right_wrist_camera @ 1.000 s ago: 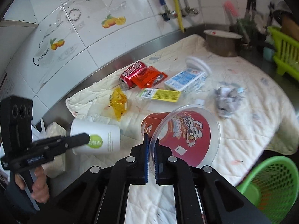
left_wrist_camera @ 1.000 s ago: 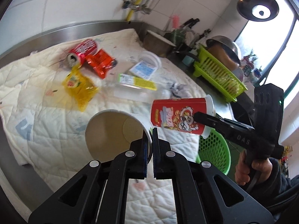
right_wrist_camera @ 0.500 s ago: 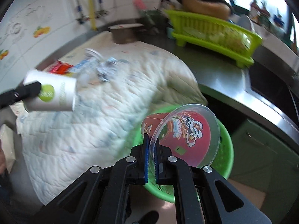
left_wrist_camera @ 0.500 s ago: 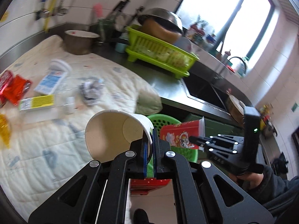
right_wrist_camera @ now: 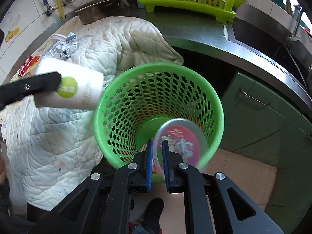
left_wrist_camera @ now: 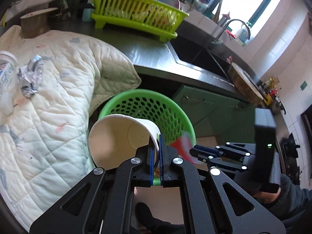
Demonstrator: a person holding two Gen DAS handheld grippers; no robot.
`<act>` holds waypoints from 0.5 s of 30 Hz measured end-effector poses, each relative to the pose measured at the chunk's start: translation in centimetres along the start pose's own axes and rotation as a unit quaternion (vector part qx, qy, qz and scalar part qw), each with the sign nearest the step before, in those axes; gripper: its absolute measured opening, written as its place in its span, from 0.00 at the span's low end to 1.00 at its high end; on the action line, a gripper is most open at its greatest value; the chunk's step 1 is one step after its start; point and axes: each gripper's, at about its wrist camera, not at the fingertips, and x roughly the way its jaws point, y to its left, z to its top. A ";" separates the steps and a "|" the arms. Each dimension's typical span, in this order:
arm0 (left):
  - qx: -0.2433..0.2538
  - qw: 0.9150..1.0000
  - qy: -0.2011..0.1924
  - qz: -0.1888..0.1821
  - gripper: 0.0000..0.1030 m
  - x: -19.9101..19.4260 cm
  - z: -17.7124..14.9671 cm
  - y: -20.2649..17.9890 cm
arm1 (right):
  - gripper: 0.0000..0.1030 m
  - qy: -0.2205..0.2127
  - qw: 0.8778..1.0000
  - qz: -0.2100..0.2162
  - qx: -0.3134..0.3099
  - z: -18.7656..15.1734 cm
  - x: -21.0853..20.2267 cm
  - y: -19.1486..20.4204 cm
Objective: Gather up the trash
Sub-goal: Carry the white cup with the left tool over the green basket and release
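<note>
My left gripper is shut on the rim of a white paper cup, held over the near rim of the green perforated basket. In the right wrist view the cup hangs left of the basket. My right gripper has its jaws apart; the red noodle cup with its clear lid is blurred, slipping between the fingers into the basket. It shows as a red blur in the left wrist view, by the right gripper.
A white quilted cloth covers the counter, with crumpled foil, a white container and a red can on it. A lime dish rack and a sink lie beyond. Green cabinets stand behind the basket.
Both grippers swung from the cloth to above the basket. The right gripper's jaws parted and the red noodle cup is dropping in. The left gripper still holds the white cup.
</note>
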 end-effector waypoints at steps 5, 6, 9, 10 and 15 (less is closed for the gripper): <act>-0.001 1.000 0.027 -0.002 0.03 2.4 -0.4 -0.3 | 0.25 -0.014 1.000 0.003 -0.001 0.2 -0.8 -0.3; -0.002 1.000 0.031 -0.002 0.03 2.7 -0.5 -0.3 | 0.25 -0.018 1.000 0.002 0.000 0.2 -1.1 -0.3; -0.006 0.999 0.043 0.000 0.03 3.6 -0.5 -0.3 | 0.30 -0.025 1.000 0.003 0.003 0.5 -1.8 -0.4; -0.006 0.999 0.045 -0.001 0.03 3.9 -0.5 -0.3 | 0.34 -0.029 1.000 0.002 0.003 0.5 -2.1 -0.4; -0.007 0.998 0.061 0.004 0.08 5.0 -0.6 -0.6 | 0.43 -0.044 0.999 -0.003 -0.002 0.8 -3.4 -0.3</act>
